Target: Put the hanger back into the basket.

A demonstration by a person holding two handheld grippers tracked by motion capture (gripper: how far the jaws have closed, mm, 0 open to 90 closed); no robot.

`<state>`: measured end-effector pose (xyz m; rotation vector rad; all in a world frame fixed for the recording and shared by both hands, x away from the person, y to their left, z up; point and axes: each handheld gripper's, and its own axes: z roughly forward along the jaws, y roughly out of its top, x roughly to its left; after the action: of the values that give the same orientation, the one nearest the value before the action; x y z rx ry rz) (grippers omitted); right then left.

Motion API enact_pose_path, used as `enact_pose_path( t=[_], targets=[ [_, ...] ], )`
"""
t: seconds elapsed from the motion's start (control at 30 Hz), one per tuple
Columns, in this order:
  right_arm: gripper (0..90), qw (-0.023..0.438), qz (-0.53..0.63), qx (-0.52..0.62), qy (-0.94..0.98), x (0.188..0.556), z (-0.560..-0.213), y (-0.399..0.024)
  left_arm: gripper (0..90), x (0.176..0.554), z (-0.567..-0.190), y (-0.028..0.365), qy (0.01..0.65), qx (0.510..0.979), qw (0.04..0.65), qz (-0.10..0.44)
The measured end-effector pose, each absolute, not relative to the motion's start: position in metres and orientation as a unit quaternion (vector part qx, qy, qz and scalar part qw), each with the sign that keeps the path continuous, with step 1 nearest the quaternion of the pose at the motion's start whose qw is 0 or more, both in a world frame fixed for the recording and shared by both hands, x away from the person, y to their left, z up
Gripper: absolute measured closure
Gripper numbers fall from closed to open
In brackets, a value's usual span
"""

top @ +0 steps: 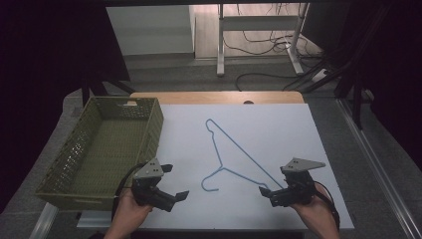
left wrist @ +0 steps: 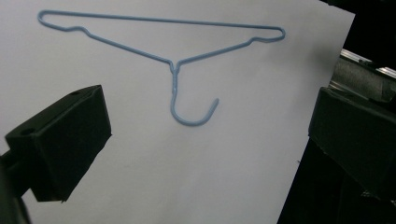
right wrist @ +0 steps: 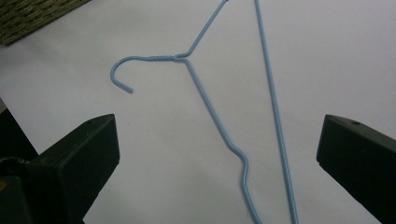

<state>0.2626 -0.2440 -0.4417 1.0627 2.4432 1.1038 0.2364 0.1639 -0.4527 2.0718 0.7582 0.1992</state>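
White board covers the table [top: 278, 124], floor and cables behind. At lower left of the high view the left gripper [top: 174, 182] hangs released; at lower right the right gripper [top: 267, 191] gapes wide, just beside one end of the single blue wire hanger [top: 234, 149], which lies flat mid-frame. It looks light, thin, springy and slippery; the long straight bar seems the best hold. One green basket [top: 107, 107] stands at left.

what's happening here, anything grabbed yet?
Nothing grabbed yet. A person holds both grippers low over the white table. The blue wire hanger lies flat on it, untouched. The right gripper is open with one hanger end between its fingers; the left gripper is open, facing the hook. A green basket sits at left.
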Motion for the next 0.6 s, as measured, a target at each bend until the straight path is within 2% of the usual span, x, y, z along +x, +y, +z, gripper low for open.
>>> enact_pose_path(
  t=[0.6],
  targets=[
    [0.0, 0.120, 0.367, 0.348, 0.854, 0.281, -0.449, -0.217, 0.0, 0.263, -0.468, 0.145, 0.318, 0.842, 0.431, 0.062]
  ],
)
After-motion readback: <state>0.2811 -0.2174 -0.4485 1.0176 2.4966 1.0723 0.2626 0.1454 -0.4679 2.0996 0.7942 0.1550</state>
